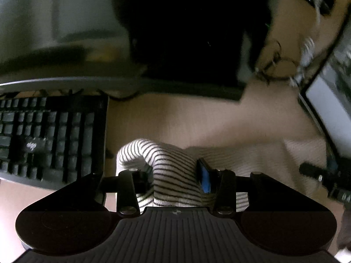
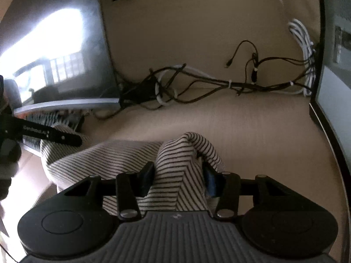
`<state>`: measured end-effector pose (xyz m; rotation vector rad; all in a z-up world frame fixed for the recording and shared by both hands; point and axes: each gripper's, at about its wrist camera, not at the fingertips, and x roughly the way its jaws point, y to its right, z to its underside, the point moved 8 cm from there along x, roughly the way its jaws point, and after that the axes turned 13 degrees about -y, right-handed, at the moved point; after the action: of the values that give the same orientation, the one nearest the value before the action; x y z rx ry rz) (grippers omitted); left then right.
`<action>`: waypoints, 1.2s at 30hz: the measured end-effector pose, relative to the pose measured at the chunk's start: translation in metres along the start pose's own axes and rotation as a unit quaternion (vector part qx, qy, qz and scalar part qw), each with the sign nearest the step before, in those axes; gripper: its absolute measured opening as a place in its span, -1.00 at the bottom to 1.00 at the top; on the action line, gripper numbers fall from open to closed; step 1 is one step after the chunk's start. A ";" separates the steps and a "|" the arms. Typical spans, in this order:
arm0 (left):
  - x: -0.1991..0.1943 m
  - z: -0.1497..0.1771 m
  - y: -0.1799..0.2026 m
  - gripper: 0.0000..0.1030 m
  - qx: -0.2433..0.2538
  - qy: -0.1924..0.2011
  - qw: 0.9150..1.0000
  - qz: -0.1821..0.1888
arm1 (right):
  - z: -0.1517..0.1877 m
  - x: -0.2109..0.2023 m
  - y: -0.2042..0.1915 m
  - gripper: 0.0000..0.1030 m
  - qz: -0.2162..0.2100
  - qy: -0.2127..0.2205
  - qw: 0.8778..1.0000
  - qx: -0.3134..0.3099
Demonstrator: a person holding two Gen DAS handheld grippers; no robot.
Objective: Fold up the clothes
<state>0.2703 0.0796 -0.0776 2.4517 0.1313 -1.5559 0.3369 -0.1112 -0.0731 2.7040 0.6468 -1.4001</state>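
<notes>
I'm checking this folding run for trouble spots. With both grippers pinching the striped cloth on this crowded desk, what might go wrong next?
1. The left gripper holds the black-and-white striped knit garment right beside the black keyboard; a sideways sweep may drag cloth over it.
2. Carrying the fold forward with the right gripper might snag the tangle of black and white cables.
3. Both pinch bunched fabric, so the fold may come out uneven.

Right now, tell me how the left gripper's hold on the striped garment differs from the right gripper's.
The left gripper pinches a rounded hump of the striped garment beside the keyboard; the right gripper pinches a peaked fold, with a tangle of cables on the desk beyond it. Stripes run diagonally across the left's bunch, but meet in a V at the right's. Both are shut on the cloth, lifting it off the desk.
</notes>
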 end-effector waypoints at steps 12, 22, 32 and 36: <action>-0.015 0.063 -0.016 0.06 -0.025 -0.020 0.997 0.069 | 0.048 -0.017 -0.012 -0.09 -0.001 -0.042 0.999 0.002; 0.008 0.031 -0.043 0.72 -0.125 -0.103 0.984 0.078 | 0.070 -0.026 -0.014 -0.09 0.008 -0.038 0.999 0.018; 0.011 0.042 -0.017 0.08 -0.014 -0.073 0.997 0.004 | 0.053 -0.040 0.009 0.26 -0.061 -0.054 0.990 0.117; 0.011 0.050 -0.011 0.08 -0.003 -0.064 0.998 -0.005 | 0.034 -0.024 0.024 0.29 -0.093 -0.098 0.973 0.185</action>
<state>0.2292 0.0778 -0.1095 2.3422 0.1264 -1.7085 0.3077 -0.1489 -0.0786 2.7696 0.7010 -1.9870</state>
